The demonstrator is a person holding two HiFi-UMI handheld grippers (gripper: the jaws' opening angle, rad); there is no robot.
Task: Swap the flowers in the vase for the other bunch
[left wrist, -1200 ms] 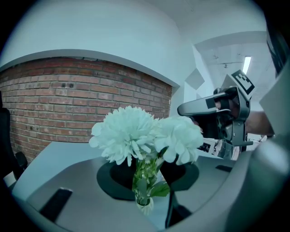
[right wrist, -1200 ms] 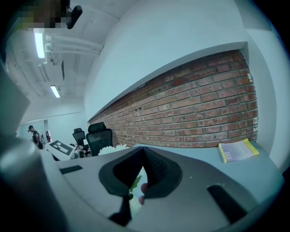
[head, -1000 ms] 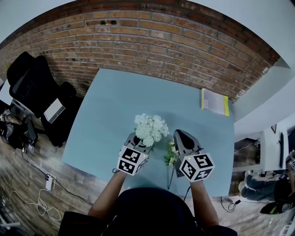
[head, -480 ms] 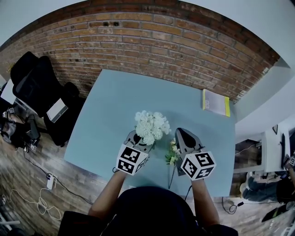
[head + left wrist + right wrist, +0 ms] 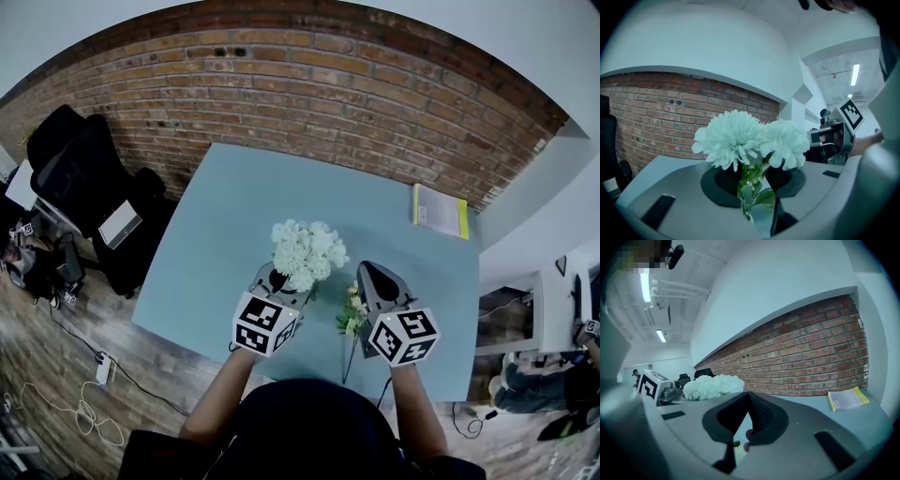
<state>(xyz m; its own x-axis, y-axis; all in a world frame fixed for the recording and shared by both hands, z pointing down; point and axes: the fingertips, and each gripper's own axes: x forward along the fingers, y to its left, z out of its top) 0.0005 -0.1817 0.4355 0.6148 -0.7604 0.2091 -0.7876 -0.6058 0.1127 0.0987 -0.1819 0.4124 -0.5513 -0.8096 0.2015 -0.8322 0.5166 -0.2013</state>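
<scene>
The left gripper is gripping the white chrysanthemum bunch by its green stems. In the left gripper view the jaws are standing narrow with the stems pinched between the pads, and the blooms are sitting upright just above them. In the head view the bunch is showing over the middle of the blue-grey table, just ahead of the person. The right gripper is hanging just beside it on the right. Its jaws are meeting at the tips with nothing clamped there in the right gripper view. A smaller bunch of pale yellow-white flowers with green leaves is lying between the two grippers, close against the right one, its dark stem trailing toward the person. Whether it is touching that gripper is not clear. A yellow-edged booklet is lying well apart at the table's far right corner. Beyond the table a brick wall is running across, and a black office chair is standing off to the left.
</scene>
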